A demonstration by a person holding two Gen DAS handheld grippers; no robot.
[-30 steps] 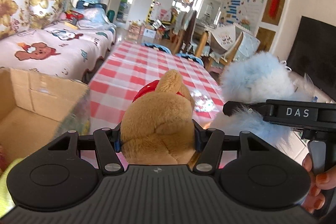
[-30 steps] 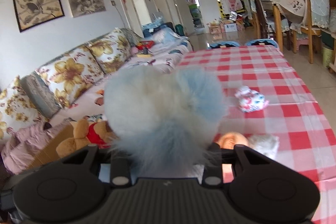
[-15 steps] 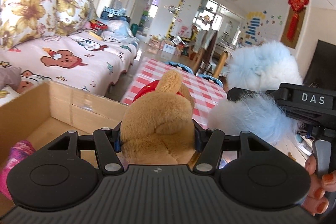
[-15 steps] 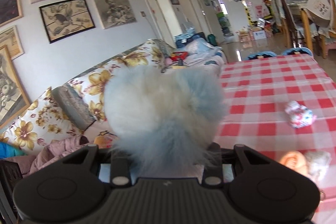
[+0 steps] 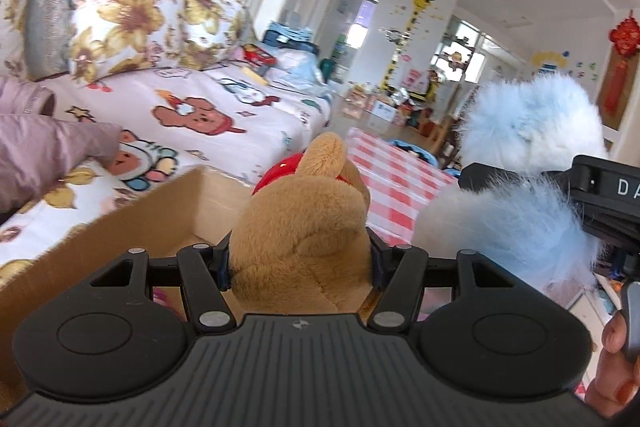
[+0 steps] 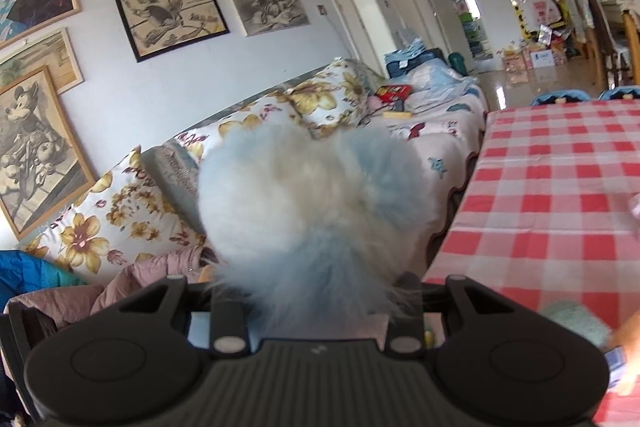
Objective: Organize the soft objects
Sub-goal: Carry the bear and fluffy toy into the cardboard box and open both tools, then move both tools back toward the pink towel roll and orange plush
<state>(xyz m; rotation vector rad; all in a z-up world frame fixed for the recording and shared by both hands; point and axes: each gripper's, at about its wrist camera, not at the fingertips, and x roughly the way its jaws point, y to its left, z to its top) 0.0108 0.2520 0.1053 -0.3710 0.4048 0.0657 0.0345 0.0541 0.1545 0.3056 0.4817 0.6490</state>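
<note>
A tan plush bear (image 5: 304,227) with a red top fills the jaws of my left gripper (image 5: 300,263), which is shut on it. It hangs over the near corner of an open cardboard box (image 5: 152,223). My right gripper (image 6: 316,307) is shut on a fluffy pale-blue and white toy (image 6: 312,203), carried in the air left of the table. That same fluffy toy (image 5: 520,171) and the right gripper (image 5: 520,179) show in the left wrist view, just right of the bear.
A sofa with a cartoon sheet (image 5: 192,115) and floral cushions (image 6: 120,211) lies behind the box. A pink jacket (image 5: 44,155) rests on it. The red-checked table (image 6: 560,195) is to the right, with small soft items at its near edge (image 6: 576,319).
Both grippers have swung left, away from the table toward the sofa and box, each keeping its toy. The box has come nearer under the bear.
</note>
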